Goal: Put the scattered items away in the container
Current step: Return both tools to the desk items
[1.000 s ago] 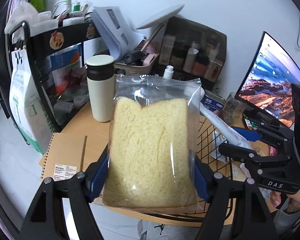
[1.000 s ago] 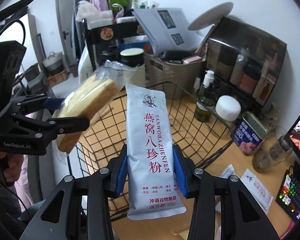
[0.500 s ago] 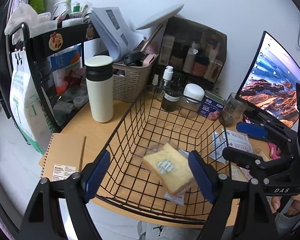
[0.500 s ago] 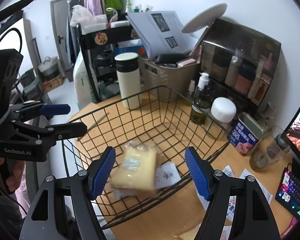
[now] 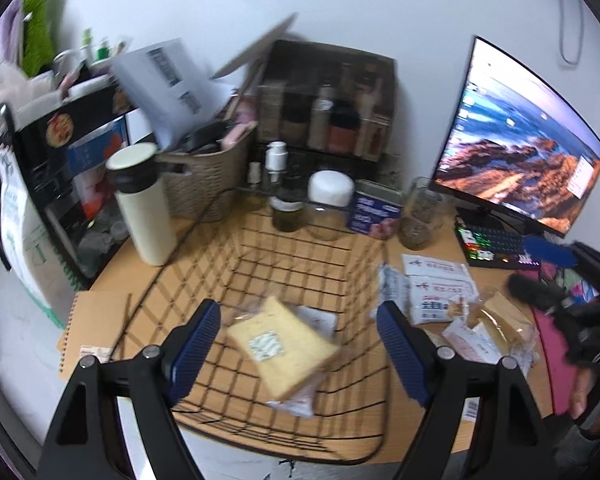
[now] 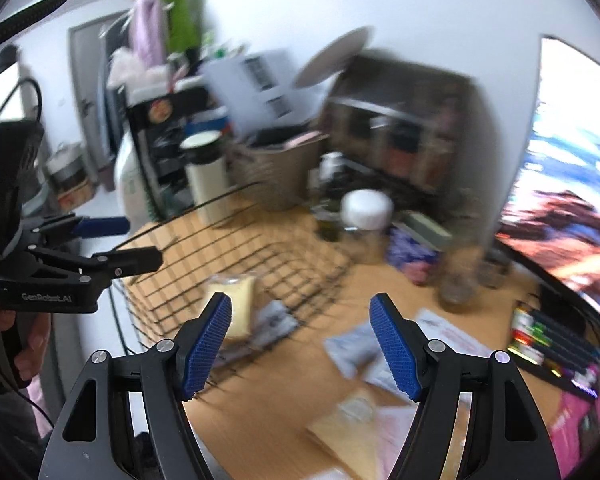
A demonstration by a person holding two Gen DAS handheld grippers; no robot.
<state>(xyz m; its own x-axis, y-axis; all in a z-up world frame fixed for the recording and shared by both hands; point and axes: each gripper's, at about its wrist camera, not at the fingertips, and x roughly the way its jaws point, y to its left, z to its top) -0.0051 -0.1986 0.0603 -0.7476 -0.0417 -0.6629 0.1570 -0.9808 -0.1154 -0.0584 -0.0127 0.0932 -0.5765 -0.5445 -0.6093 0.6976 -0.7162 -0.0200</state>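
A black wire basket (image 5: 384,264) stands on the wooden desk. Inside it lies a bagged bread slice (image 5: 282,346) on top of a white sachet (image 5: 296,402). My left gripper (image 5: 300,316) hangs open above the basket's near side, nothing between its blue pads. In the blurred right wrist view my right gripper (image 6: 300,316) is open over the desk just right of the basket (image 6: 228,252), with the bread slice (image 6: 236,304) behind its left finger. White sachets (image 5: 436,284) and another bagged bread slice (image 5: 500,320) lie scattered right of the basket. The right gripper (image 5: 548,272) also shows at the left view's right edge.
A cream flask (image 5: 144,208), a woven basket (image 5: 204,176), bottles, a white-lidded jar (image 5: 330,200), a blue tin (image 5: 374,210) and a glass jar (image 5: 420,216) crowd the desk's back. A monitor (image 5: 516,148) and keyboard (image 5: 496,244) stand right. A notebook (image 5: 88,324) lies left.
Both grippers opened and let go: the bread slice and the white sachet dropped into the basket. Since then both views have swung right toward the scattered sachets.
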